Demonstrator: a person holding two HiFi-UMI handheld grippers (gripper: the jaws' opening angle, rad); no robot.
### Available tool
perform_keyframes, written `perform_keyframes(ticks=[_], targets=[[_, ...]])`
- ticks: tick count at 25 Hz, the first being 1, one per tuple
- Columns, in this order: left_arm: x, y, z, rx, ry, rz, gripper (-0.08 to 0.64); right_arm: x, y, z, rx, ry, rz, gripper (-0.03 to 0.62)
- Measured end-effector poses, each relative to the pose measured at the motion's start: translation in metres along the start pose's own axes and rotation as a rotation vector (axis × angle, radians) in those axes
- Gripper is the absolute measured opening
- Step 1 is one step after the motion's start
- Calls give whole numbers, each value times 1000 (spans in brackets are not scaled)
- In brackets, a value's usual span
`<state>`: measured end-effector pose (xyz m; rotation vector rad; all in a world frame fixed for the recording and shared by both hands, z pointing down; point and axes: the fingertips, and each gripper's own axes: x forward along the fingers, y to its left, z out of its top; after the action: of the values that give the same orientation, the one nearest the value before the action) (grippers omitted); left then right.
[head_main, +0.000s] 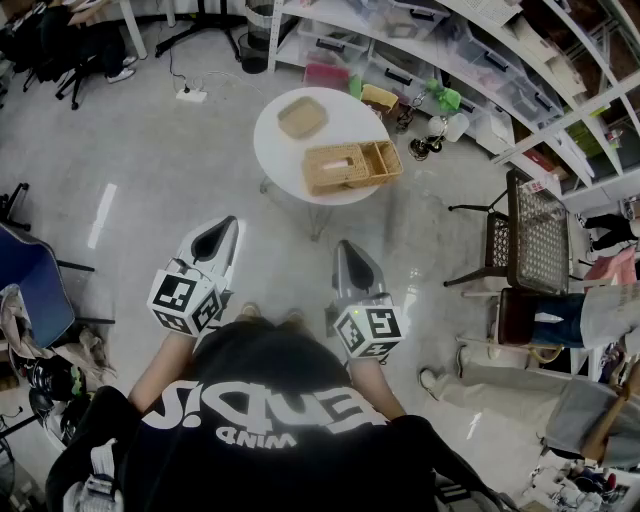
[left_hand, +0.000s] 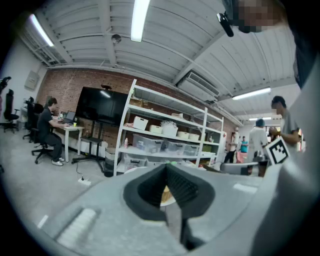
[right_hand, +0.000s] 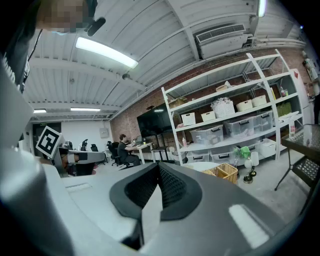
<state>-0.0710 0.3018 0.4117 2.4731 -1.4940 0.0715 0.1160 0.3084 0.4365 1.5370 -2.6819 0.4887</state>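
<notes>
Two empty grippers, well short of the round table (head_main: 268, 150)
Jaws together on nothing, the left gripper (head_main: 222, 228) and right gripper (head_main: 347, 250) point ahead, apparently idle; a wicker tray (head_main: 302, 117) lies by the table's far edge, a wicker basket (head_main: 352, 165) at its near edge

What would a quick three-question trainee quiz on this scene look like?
1. True or false: the left gripper and the right gripper both have their jaws together with nothing between them.
2. Multiple choice: the wicker basket stands on
A. the floor
B. the round white table
C. a shelf
3. Short answer: which gripper is on the same side as the black chair?

Key: 1 true; 2 B; 3 the right one.
</notes>
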Motion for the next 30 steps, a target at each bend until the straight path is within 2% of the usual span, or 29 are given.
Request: perform_keyframes(ticks=[7, 18, 30], targets=[[-6, 17, -4, 19, -2, -25, 0, 7, 11, -5, 16, -28, -39, 0], [-6, 56, -5, 4, -14, -39, 0, 30, 22, -18, 19, -22, -84, 0], [54, 101, 5, -7, -29, -21, 0, 106, -7, -8, 27, -45, -55, 0]])
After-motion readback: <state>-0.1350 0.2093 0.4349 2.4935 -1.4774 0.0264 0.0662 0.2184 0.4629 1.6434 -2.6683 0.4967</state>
